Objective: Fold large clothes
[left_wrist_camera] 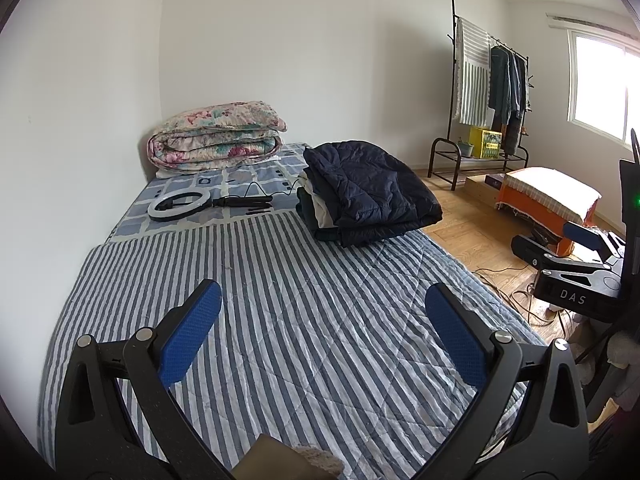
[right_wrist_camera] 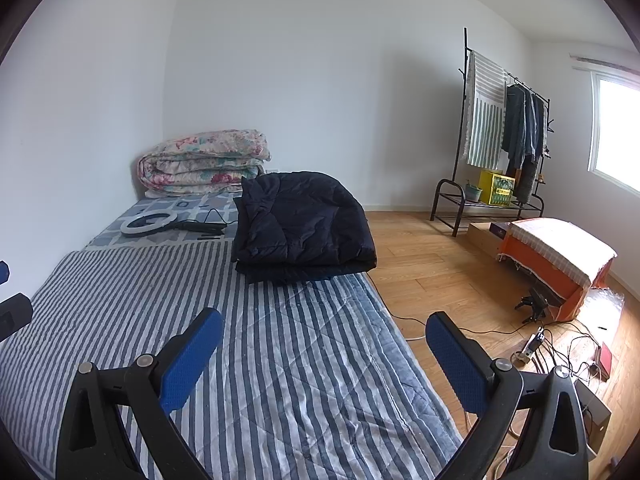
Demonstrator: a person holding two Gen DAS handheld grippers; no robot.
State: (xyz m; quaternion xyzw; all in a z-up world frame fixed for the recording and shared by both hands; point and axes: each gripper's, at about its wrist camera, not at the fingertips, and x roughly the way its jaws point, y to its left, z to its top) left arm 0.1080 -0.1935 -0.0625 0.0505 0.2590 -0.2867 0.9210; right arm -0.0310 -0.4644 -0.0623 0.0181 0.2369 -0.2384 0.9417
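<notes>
I hold my left gripper (left_wrist_camera: 322,334) and my right gripper (right_wrist_camera: 324,356) above the striped quilt (left_wrist_camera: 280,300) that covers the near part of the bed, both with their blue pads spread wide apart and gripping nothing. At the bed's far left corner, against the white wall, lies a rolled floral quilt (left_wrist_camera: 216,134), with a ring light (left_wrist_camera: 168,207) before it; at the far right edge sits the folded navy jacket (left_wrist_camera: 372,190) atop a stack of folded clothes (left_wrist_camera: 314,210). Right of the bed, on the wooden floor (right_wrist_camera: 420,268), stand a clothes rack (right_wrist_camera: 504,128), an orange-draped bench (right_wrist_camera: 560,256) and tangled cables (right_wrist_camera: 552,344).
</notes>
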